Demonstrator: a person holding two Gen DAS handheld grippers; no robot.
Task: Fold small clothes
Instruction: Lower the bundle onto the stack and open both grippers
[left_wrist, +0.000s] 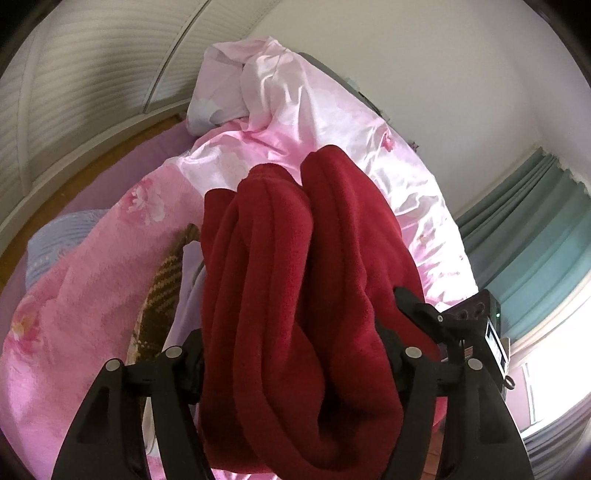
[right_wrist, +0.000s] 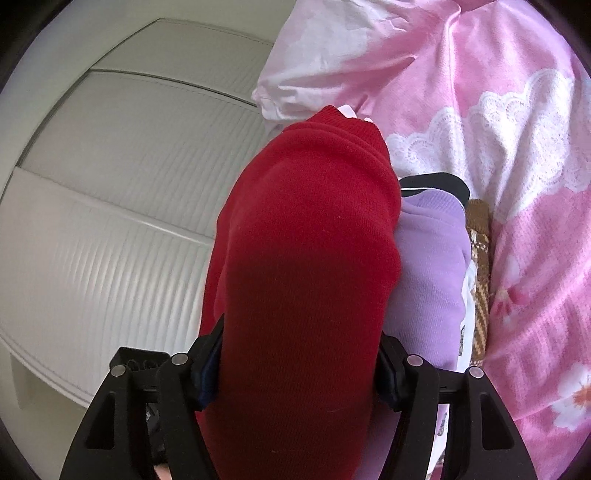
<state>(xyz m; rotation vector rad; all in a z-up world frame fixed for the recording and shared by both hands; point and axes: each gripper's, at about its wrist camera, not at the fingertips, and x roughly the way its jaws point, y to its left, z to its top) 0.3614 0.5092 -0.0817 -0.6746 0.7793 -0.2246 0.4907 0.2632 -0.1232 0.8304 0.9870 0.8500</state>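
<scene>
A thick, folded dark red garment (left_wrist: 295, 280) fills the middle of the left wrist view, bunched in several rolls. My left gripper (left_wrist: 295, 373) is shut on it, one finger on each side. The right wrist view shows the same red garment (right_wrist: 303, 280) clamped between the fingers of my right gripper (right_wrist: 299, 369). The other gripper's black body (left_wrist: 458, 325) shows at the garment's right edge. The garment hangs above a pink bed. A lilac garment (right_wrist: 428, 266) and a brown patterned knit (right_wrist: 480, 280) lie just beside it.
A pink floral quilt (left_wrist: 110, 280) and a shiny pink duvet (left_wrist: 303, 103) cover the bed. White louvred wardrobe doors (right_wrist: 110, 206) stand to the left. Teal curtains (left_wrist: 532, 236) hang by a bright window on the right. Wooden floor (left_wrist: 110, 155) shows beside the bed.
</scene>
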